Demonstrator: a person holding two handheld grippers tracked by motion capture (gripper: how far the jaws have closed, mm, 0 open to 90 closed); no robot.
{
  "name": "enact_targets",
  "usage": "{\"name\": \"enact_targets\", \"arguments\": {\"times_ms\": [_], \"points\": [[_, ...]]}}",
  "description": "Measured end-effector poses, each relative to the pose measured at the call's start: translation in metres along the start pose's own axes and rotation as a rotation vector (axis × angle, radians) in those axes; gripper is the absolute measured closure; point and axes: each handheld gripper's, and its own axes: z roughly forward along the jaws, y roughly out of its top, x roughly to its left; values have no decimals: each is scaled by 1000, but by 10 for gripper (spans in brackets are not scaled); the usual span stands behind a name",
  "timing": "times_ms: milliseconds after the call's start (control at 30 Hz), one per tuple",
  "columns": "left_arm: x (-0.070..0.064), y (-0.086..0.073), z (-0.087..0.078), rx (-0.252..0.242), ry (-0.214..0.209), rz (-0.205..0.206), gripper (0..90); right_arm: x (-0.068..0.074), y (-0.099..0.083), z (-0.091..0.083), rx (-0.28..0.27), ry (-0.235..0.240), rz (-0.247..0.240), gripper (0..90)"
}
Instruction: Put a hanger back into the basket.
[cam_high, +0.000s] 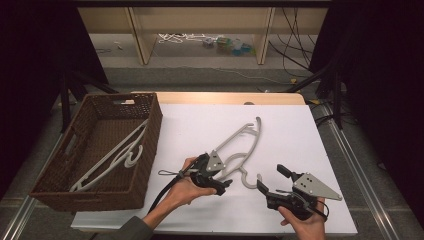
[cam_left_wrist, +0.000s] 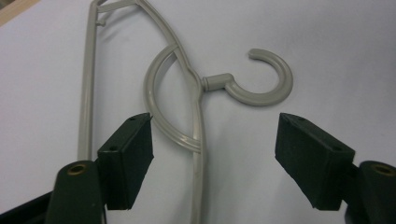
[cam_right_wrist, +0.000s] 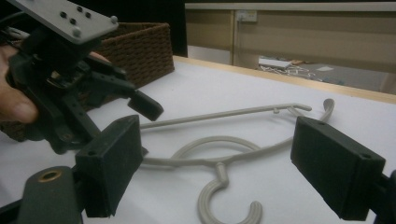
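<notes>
White hangers (cam_high: 112, 159) lie in the basket (cam_high: 48, 187); grey hanger (cam_high: 239, 145) remains on counter (cam_high: 200, 125), left gripper (cam_left_wrist: 212, 154) and right gripper (cam_right_wrist: 215, 165) fingers open.

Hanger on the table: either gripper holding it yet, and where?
Nothing is held. The left gripper is open, jaws either side of the hanger neck below the hook. The right gripper is open, apart.

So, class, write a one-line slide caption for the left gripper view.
Open left gripper poised over the grey hanger lying on the white table.
</notes>
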Motion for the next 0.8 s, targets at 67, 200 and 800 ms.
{"name": "enact_targets", "arguments": {"times_ms": [67, 200, 800], "points": [[-2, 4, 8, 28, -15, 22, 288, 0, 0, 0, -3, 1, 1, 175], [-4, 9, 24, 63, -32, 31, 340, 1, 0, 0, -9, 9, 5, 176], [12, 16, 50, 133, -80, 2, 429, 1, -1, 2, -12, 18, 5, 178]]}}
